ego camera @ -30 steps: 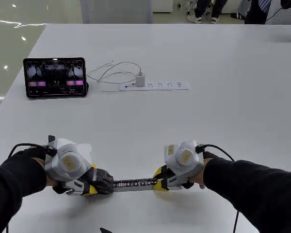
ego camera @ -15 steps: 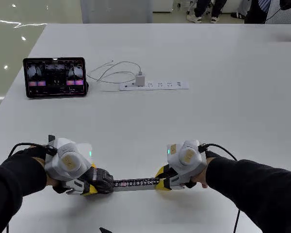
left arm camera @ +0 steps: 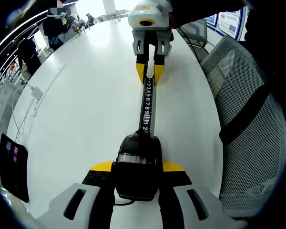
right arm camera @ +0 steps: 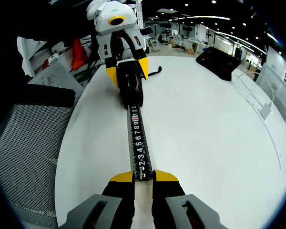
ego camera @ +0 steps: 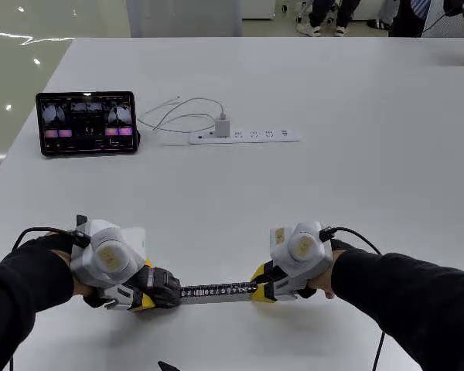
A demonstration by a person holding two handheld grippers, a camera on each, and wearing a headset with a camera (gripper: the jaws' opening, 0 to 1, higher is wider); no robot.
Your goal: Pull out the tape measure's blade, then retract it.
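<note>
My left gripper (left arm camera: 138,168) clamps the tape measure's black case (ego camera: 164,287); my right gripper (right arm camera: 143,177) pinches the tip of the blade (right arm camera: 136,136). Both forearms (ego camera: 19,284) lie low, pointing inward, along the near edge of the white table (ego camera: 309,178), blade stretched between.

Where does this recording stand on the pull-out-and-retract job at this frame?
Done: the left hand-held gripper clamps the tape measure case, and the right hand-held gripper pinches the tip of the blade. In hand: the pull, with a short stretch of blade drawn out low over the table between them. Left: any further pulling, then the whole retraction.
</note>
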